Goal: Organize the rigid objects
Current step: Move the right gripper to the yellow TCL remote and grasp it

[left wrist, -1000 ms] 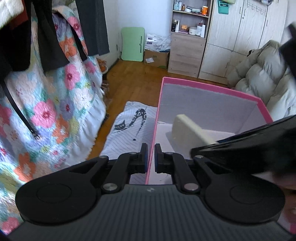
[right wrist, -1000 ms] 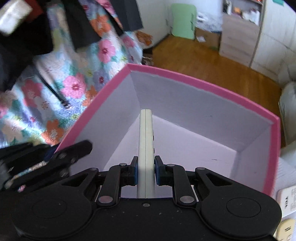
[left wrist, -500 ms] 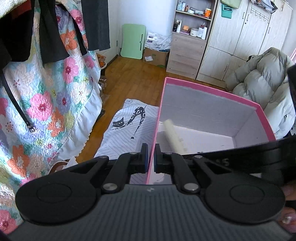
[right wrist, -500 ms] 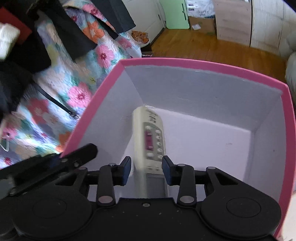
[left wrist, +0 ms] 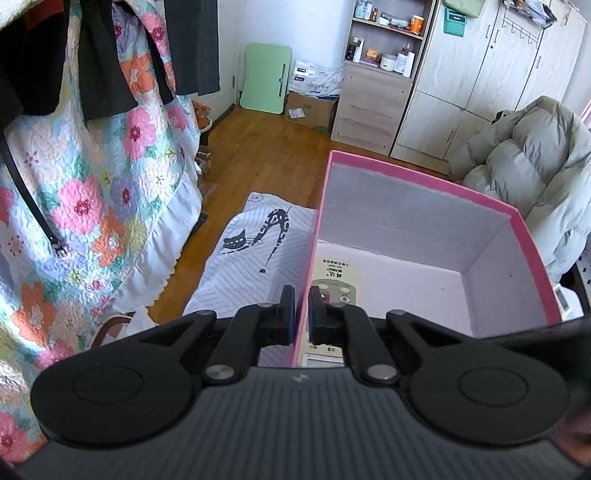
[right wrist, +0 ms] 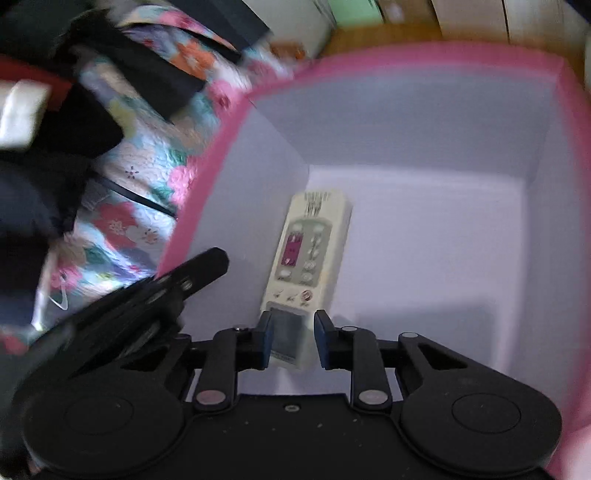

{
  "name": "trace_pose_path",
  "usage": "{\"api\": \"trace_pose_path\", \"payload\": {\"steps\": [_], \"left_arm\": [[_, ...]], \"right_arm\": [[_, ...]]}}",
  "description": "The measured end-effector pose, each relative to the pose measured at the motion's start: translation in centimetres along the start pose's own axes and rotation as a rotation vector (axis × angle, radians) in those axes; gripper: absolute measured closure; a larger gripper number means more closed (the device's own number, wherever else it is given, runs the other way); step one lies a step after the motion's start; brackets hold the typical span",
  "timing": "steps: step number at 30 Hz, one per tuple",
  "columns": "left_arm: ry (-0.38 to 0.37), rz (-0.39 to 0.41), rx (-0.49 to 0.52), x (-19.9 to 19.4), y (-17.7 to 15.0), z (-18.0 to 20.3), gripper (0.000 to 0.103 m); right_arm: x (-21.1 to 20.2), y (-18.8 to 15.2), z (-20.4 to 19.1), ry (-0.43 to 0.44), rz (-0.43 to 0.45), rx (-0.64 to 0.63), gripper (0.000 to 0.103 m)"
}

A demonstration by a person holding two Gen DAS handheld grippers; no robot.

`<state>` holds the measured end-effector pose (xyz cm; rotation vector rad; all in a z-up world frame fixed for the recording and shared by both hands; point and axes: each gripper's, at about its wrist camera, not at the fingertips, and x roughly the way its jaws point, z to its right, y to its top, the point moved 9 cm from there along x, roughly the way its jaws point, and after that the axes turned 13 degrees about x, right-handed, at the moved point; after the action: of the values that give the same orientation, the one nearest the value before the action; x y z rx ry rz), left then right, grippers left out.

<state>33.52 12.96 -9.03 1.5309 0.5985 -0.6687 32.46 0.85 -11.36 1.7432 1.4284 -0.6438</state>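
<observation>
Left wrist view gives you the room: a floral quilt (left wrist: 110,206) hanging at the left, a wardrobe (left wrist: 491,77) and shelf unit (left wrist: 380,55) at the back, a grey puffer coat (left wrist: 524,177) at the right, and a cat-print cloth (left wrist: 255,258) on the wood floor beside the box (left wrist: 417,173). The right wrist view, blurred by motion, shows little of that beyond the quilt (right wrist: 155,155); what it gives you instead is the whole floor of the box (right wrist: 569,155), pink outside and pale inside, with the remote (right wrist: 306,254) lying flat and face up along the left wall, screen end toward you. From the left wrist you see only part of the remote (left wrist: 334,280), behind your fingers. Your left gripper (left wrist: 301,314) is clamped on the box's left wall, one finger outside and one inside. Your right gripper (right wrist: 293,341) stands apart over the remote's screen end, its pads clear of the casing on both sides, gripping nothing. The remote carries printed characters near its top, too small to read, and the teal sign (left wrist: 457,22) on the wardrobe is equally illegible.
</observation>
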Motion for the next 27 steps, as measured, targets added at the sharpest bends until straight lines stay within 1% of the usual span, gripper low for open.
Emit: {"api": "trace_pose_path", "payload": {"steps": [1,3,5,6,9,11,13,16,19,22,25,27], "left_arm": [[0.004,0.0,0.01,0.0,0.1,0.2,0.097],[0.017,-0.001,0.037,0.0,0.1,0.5,0.096],[0.036,-0.002,0.065,-0.1,0.1,0.8,0.096],[0.047,0.001,0.069,-0.1,0.1,0.8,0.096],[0.071,0.01,0.096,-0.2,0.2,1.1,0.096],[0.099,0.019,0.123,-0.3,0.4,1.2,0.096],[0.127,0.026,0.151,-0.4,0.4,1.5,0.096],[0.152,0.028,0.183,-0.6,0.5,1.9,0.095],[0.157,0.034,0.188,-0.7,0.5,2.0,0.095],[0.163,0.033,0.195,-0.8,0.4,2.0,0.095],[0.167,0.03,0.203,-0.8,0.4,2.1,0.095],[0.167,0.03,0.203,-0.7,0.4,2.0,0.095]], "right_arm": [[-1.4,-0.3,-0.4,-0.01,0.037,-0.053,0.073],[-5.3,-1.3,-1.1,-0.004,0.113,-0.161,0.072],[-9.2,-2.4,-1.1,0.001,0.218,-0.269,0.072],[-10.9,-2.8,-0.4,0.003,0.259,-0.278,0.071],[-15.0,-4.3,2.9,-0.01,0.326,-0.257,0.071],[-17.3,-4.9,5.9,-0.041,0.358,-0.226,0.07],[-18.9,-5.0,9.4,-0.095,0.381,-0.171,0.069],[-20.1,-5.0,14.2,-0.17,0.393,-0.087,0.067],[-19.3,-4.7,18.1,-0.229,0.388,-0.009,0.066],[-18.3,-5.0,21.1,-0.334,0.387,-0.007,0.065],[-17.2,-5.2,23.5,-0.362,0.337,0.004,0.065],[-16.9,-5.3,24.4,-0.406,0.317,-0.027,0.06]]}}
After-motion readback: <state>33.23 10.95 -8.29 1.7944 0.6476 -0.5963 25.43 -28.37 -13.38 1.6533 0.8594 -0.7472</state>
